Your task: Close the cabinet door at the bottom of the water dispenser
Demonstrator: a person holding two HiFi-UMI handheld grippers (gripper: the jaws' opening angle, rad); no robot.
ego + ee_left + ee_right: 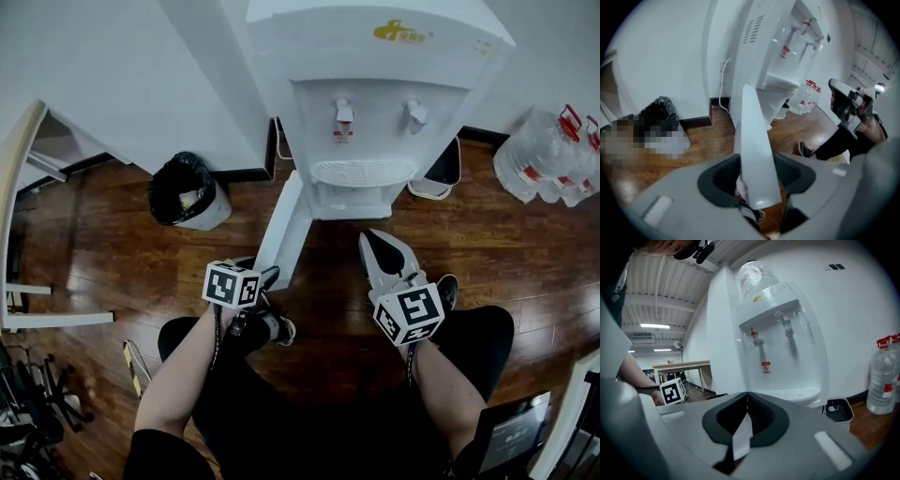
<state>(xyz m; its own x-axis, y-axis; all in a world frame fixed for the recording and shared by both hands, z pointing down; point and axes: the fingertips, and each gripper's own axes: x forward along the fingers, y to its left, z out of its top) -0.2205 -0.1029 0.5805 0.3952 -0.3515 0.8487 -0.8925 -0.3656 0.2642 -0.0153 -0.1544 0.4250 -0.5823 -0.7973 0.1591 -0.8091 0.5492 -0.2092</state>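
The white water dispenser point(375, 56) stands against the wall. Its bottom cabinet door point(286, 230) swings out toward me on the left side. My left gripper point(270, 277) sits at the door's free edge; in the left gripper view the door point(752, 136) fills the gap between the two dark pads point(723, 178), and the gripper point(757, 178) is shut on it. My right gripper point(375, 239) is shut with nothing in it and hangs in front of the open cabinet, pointing at the dispenser point(778, 348). In its own view the right gripper point(747, 401) has its pads pressed together.
A black-bagged trash bin point(187, 192) stands left of the dispenser and a small white bin point(439, 171) right of it. Water bottles point(553, 155) crowd the far right. A table edge point(19, 159) runs along the left. My shoes point(278, 328) rest on the wood floor below the door.
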